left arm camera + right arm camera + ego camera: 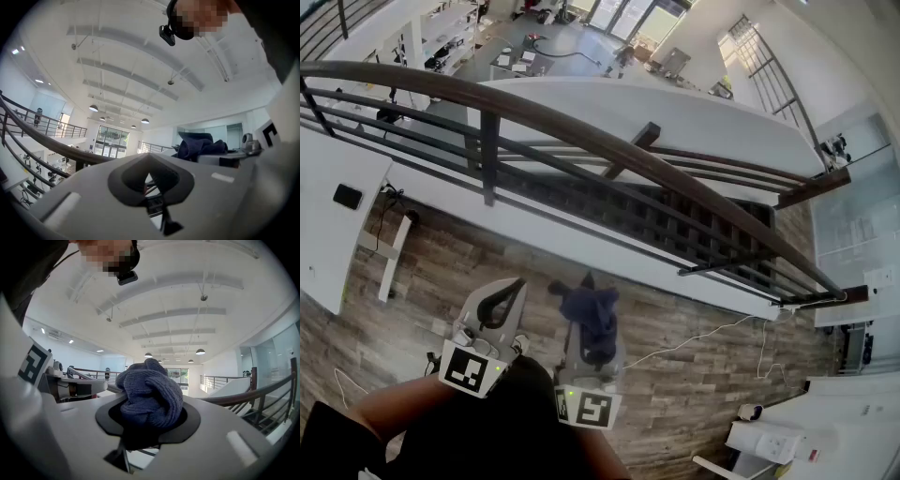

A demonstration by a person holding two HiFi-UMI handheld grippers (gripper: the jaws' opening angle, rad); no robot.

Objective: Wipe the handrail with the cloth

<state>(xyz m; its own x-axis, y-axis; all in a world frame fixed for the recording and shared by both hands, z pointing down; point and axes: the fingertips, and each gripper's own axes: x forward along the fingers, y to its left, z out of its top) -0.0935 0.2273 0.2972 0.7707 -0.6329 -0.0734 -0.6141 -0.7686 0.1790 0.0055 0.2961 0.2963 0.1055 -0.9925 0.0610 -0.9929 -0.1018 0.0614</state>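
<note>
Right gripper (589, 328) pinching a bunched dark-blue cloth (149, 392) between its jaws, left gripper (508, 291) holding nothing with jaw tips meeting, both hovering above wooden floor (694, 375), well short of curved dark handrail (581, 131)

— Where do we stand here?
— Above it all. Our head camera looks steeply down on the wooden floor (422, 281), with the handrail (572, 124) sweeping from 9 o'clock to 4 o'clock. The left gripper (504, 289) and right gripper (591, 328) sit close below at 6 o'clock.
— And our two gripper cameras?
— We ride them tilted up toward the ceiling (140, 56), each lens hard against its own jaws. The left gripper view catches the cloth (201, 143) at 3 o'clock; the right gripper view catches its neighbour at 9 o'clock.
— What do all three share?
— The handrail and the cloth.
</note>
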